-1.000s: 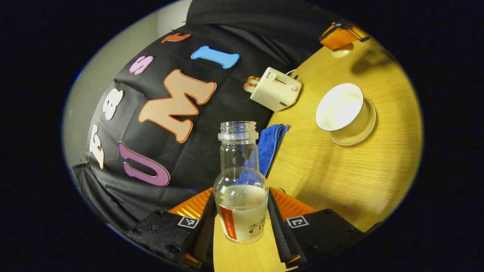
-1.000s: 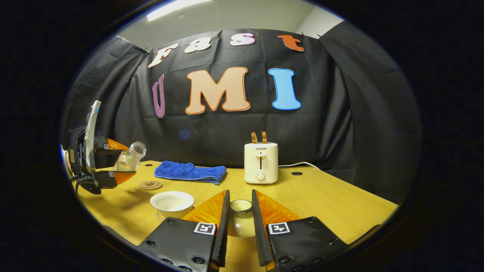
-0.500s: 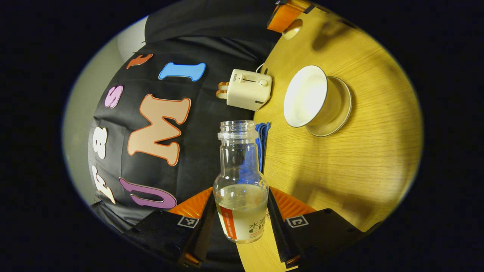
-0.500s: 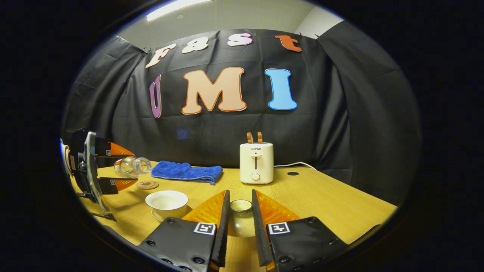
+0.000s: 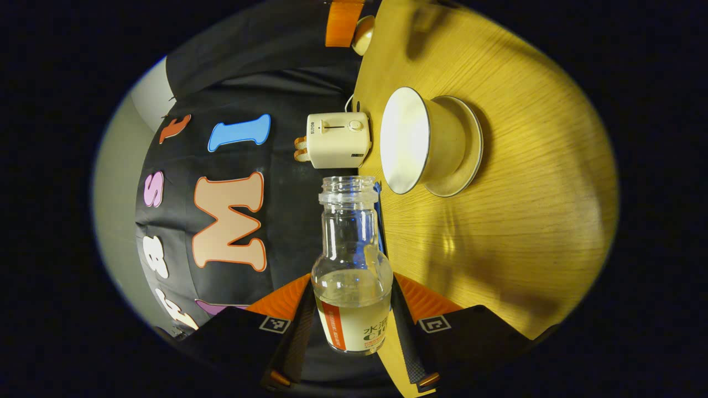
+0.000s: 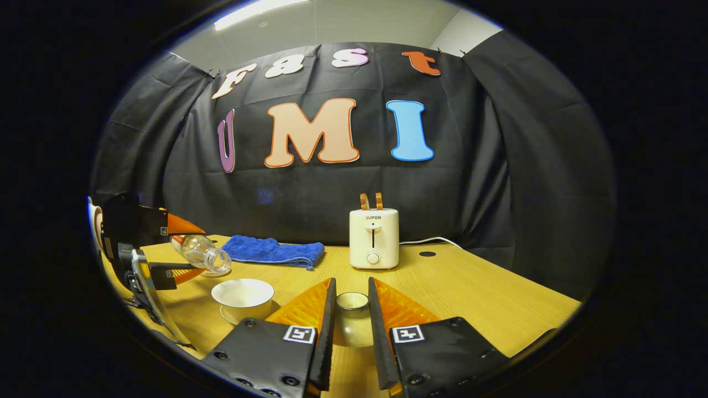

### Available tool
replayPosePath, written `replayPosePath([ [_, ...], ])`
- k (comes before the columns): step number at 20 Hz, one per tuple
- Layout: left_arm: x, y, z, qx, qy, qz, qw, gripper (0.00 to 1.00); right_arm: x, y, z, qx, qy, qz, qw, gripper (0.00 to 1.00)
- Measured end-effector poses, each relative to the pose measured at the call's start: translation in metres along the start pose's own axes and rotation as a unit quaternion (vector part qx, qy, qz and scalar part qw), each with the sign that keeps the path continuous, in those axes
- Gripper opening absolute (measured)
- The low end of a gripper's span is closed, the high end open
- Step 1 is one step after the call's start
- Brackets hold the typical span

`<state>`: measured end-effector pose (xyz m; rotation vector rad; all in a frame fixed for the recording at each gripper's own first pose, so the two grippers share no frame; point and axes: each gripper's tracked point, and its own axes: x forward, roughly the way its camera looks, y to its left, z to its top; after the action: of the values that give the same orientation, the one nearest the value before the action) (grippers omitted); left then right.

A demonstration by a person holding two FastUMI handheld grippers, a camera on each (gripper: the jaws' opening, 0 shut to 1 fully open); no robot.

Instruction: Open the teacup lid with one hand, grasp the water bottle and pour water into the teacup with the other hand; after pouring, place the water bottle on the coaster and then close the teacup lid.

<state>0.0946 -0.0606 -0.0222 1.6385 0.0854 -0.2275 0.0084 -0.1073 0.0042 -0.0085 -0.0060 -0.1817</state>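
left gripper (image 5: 352,326) clamps water bottle (image 5: 352,265)

Water bottle (image 5: 352,265): clear glossy glass or hard plastic, cannot tell which; smooth printed paper-like label round lower body. Teacup (image 5: 420,141) and its saucer (image 5: 470,149): smooth glazed ceramic, soft sheen. Teacup lid (image 6: 352,315): same glazed look. Table (image 5: 525,221): wood-grain top, satin, faint reflections. Towel (image 6: 274,251): blue cloth, fluffy, matt. Toaster (image 6: 373,239): smooth cream plastic, slight gloss. Booth wall (image 6: 498,182): black cloth, matt, creased.
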Motion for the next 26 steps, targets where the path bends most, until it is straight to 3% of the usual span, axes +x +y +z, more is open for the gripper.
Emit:
replayPosePath([
  [13,0.0,0.027,0.0,0.099,0.009,0.021,0.995,0.69,0.001,-0.001,-0.001,0.0,-0.001,-0.003,1.0,0.36],
  [26,-0.003,0.06,0.004,0.144,0.005,0.049,0.988,0.68,0.0,-0.002,-0.001,0.0,0.0,-0.005,1.0,0.36],
])
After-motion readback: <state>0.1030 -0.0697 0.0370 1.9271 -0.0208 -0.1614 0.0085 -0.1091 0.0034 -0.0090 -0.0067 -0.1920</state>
